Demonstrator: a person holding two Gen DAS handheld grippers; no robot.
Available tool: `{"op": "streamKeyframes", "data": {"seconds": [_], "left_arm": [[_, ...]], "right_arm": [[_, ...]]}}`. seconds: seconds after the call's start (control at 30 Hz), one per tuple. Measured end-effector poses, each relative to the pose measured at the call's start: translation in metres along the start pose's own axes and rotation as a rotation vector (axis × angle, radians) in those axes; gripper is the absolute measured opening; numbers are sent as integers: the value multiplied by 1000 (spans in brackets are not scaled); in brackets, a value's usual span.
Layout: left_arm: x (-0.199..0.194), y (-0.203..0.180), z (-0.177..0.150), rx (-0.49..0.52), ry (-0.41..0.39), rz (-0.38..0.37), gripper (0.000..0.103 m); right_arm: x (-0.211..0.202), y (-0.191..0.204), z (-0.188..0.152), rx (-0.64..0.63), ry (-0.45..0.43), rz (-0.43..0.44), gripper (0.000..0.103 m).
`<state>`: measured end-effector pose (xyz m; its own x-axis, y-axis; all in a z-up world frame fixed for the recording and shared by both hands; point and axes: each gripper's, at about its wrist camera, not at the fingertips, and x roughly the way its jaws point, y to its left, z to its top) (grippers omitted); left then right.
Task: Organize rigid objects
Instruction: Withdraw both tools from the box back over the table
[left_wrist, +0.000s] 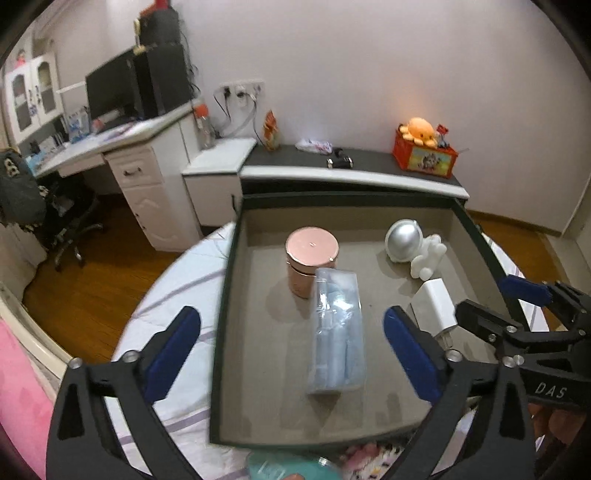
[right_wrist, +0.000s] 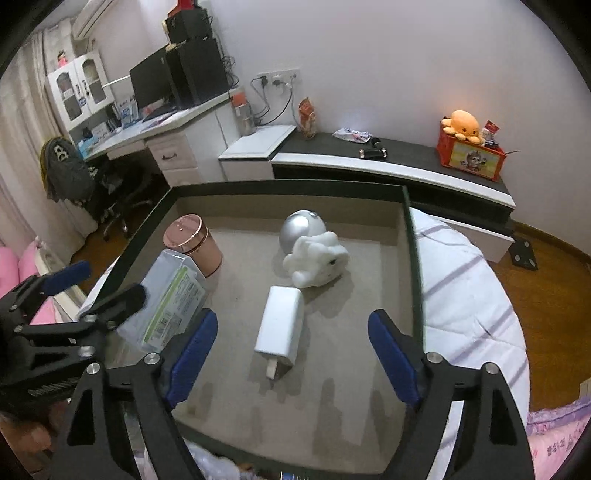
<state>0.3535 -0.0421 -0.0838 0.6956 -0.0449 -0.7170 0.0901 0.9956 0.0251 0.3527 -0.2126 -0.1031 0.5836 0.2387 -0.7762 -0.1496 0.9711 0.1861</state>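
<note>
Left wrist view: left gripper (left_wrist: 291, 349) spread wide, nothing pinched; clear plastic package (left_wrist: 337, 332) lying flat between the two blue pads, untouched by either, long axis running straight away from the camera toward the far wall of the tray (left_wrist: 236, 258). Pink jar (left_wrist: 311, 260) upright just beyond the package's far end, touching or nearly so. White charger (left_wrist: 436, 308) near the tray's right edge, astronaut figurine (left_wrist: 413, 247) toward the far right corner.

Right wrist view: right gripper (right_wrist: 291, 354) likewise released, jaws empty, white charger (right_wrist: 281, 325) centred between the pads and clear of both, prongs toward the camera, long axis along the pointing line. Package (right_wrist: 166, 299) leaning near the tray's left edge, against the jar (right_wrist: 194, 242).

Judgement: each item already aligned for a straight close, left hand nearer the package, right nearer the charger; both probably just set down inside the tray.
</note>
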Motion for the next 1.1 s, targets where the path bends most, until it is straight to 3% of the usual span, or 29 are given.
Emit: {"op": "streamKeyframes", "data": {"seconds": [0.07, 0.5, 0.8, 1.1], "left_arm": [[-15, 1, -2, 1, -24, 17, 103], [-110, 10, -26, -38, -138, 33, 103], [-181, 12, -55, -59, -270, 67, 103], [-216, 20, -96, -114, -291, 59, 103]], "right_arm": [[-10, -4, -5, 18, -21, -10, 103], [-92, 2, -35, 90, -174, 2, 103], [-173, 23, -65, 86, -313, -23, 103], [-224, 44, -108, 58, -378, -76, 103]]}}
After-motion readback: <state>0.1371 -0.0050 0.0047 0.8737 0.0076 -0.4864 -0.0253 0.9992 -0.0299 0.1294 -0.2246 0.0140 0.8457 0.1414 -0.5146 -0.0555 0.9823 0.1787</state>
